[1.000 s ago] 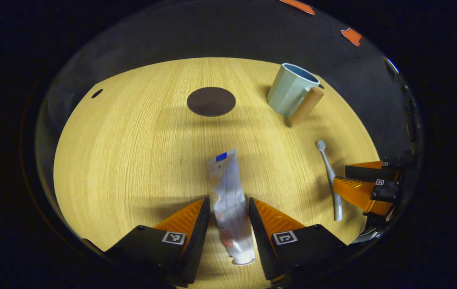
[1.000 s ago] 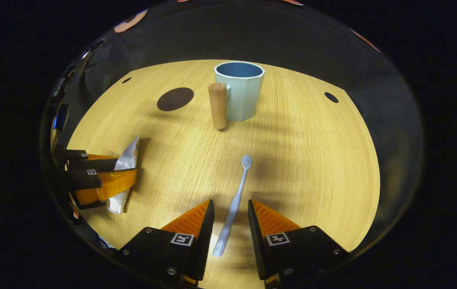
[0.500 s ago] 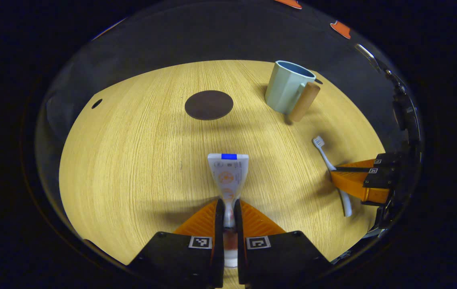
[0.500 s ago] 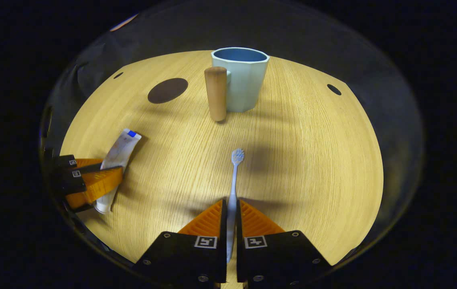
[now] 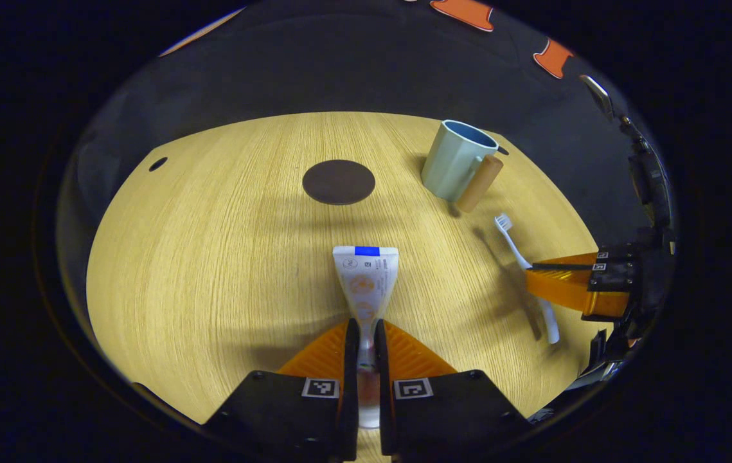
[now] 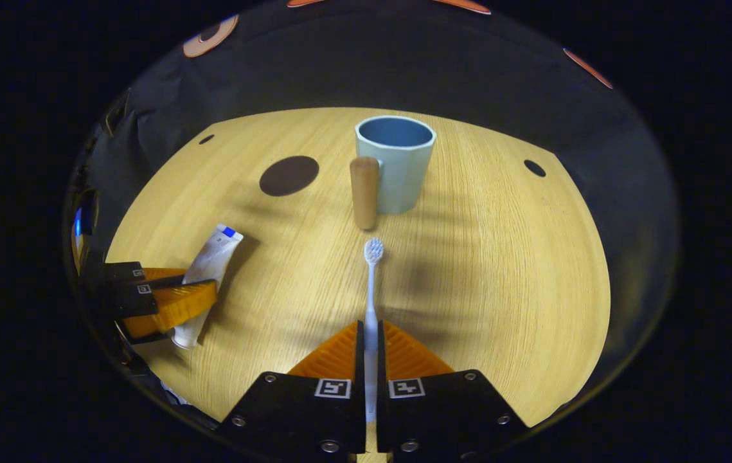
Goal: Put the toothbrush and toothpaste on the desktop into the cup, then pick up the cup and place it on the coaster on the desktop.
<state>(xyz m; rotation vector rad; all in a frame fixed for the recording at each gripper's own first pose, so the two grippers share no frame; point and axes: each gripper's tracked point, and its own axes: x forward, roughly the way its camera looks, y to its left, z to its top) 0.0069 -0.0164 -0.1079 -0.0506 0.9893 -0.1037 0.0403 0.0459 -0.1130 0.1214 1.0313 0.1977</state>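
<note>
My left gripper (image 5: 366,329) is shut on the white toothpaste tube (image 5: 366,280), whose flat end points ahead. In the right gripper view the same tube (image 6: 214,260) sits in the left gripper (image 6: 176,299) at the far left. My right gripper (image 6: 371,329) is shut on the handle of the white toothbrush (image 6: 372,283), bristles forward and just short of the cup. The pale green cup (image 6: 398,164) with a wooden handle (image 6: 364,193) stands upright. From the left gripper view the cup (image 5: 454,161) is far right, with the toothbrush (image 5: 520,257) in the right gripper (image 5: 562,283). Both items cast offset shadows.
A dark round coaster (image 5: 339,182) lies on the wooden tabletop (image 5: 211,257), left of the cup; it also appears as the coaster (image 6: 288,175). Small dark holes (image 6: 534,168) mark the table near its far corners. Black cloth walls close behind the far edge.
Both grippers went from open around their items to shut on them. Since half a second ago both items have risen a little, and the toothbrush tip is nearer the cup.
</note>
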